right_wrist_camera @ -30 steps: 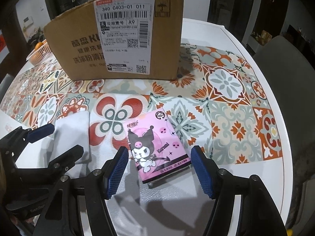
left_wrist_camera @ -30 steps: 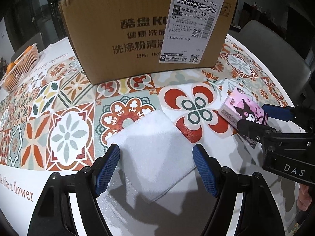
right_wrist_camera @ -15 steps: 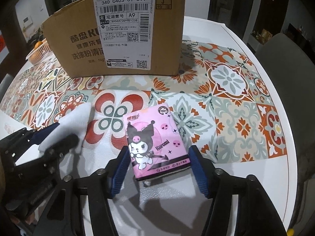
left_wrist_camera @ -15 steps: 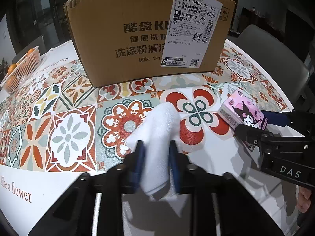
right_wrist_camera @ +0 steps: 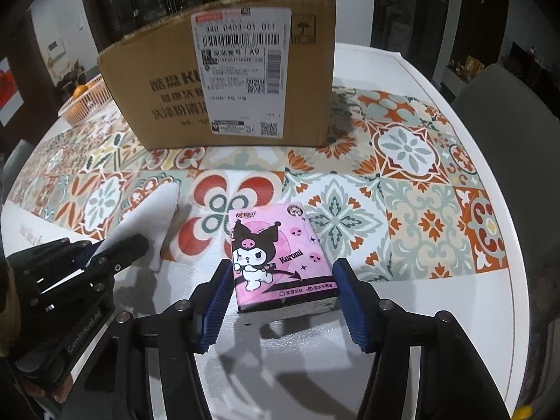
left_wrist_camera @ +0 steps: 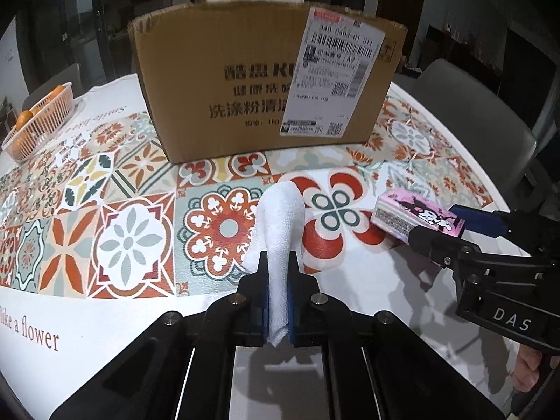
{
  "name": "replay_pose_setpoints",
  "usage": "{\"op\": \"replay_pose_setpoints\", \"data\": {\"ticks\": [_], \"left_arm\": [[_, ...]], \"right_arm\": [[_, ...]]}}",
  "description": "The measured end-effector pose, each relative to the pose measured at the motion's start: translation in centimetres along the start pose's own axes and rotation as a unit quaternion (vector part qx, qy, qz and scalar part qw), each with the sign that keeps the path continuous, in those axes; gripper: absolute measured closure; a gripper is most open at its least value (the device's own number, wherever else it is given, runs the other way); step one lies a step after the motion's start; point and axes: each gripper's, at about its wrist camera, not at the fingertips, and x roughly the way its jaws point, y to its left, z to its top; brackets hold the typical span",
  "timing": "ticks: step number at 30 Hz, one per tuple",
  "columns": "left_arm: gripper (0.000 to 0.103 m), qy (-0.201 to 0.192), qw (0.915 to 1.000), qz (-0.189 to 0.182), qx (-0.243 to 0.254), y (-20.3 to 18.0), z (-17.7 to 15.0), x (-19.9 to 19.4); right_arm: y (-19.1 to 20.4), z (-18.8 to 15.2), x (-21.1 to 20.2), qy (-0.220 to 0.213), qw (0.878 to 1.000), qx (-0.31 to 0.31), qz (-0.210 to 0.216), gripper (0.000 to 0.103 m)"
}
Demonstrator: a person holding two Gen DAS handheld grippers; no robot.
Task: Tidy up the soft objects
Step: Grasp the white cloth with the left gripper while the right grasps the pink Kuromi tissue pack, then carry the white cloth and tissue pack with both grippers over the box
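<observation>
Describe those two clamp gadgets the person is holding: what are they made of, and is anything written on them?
Both are black, angular frames with silver bolts, each ending in two fingers lined with ribbed blue pads. The left gripper carries pale lettering on its side, seemingly "CenRobotAI"; the right gripper has "DAS" printed in white. No cables or sleeves show.

Towel (left_wrist_camera: 280, 224) left of tissue pack (left_wrist_camera: 416, 215), box (left_wrist_camera: 245, 80) behind.

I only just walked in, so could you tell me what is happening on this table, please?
A person works two handheld grippers. The left gripper is shut on a white cloth, bunched between its pads. The right gripper straddles a pink tissue pack that lies on the patterned tablecloth. A cardboard box stands behind them.
</observation>
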Motion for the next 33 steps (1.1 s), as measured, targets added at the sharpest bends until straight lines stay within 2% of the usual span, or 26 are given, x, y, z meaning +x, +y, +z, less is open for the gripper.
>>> {"op": "replay_pose_setpoints", "data": {"ticks": [17, 33], "left_arm": [[0.094, -0.068, 0.9975, -0.008, -0.017, 0.1, 1.3, -5.8], [0.094, -0.148, 0.9888, -0.011, -0.020, 0.6, 3.8, -10.5]], "right_arm": [[0.6, 0.9, -5.3, -0.075, 0.997, 0.015, 0.018, 0.045], [1.7, 3.1, -10.4, -0.168, 0.985, 0.013, 0.026, 0.047]]}}
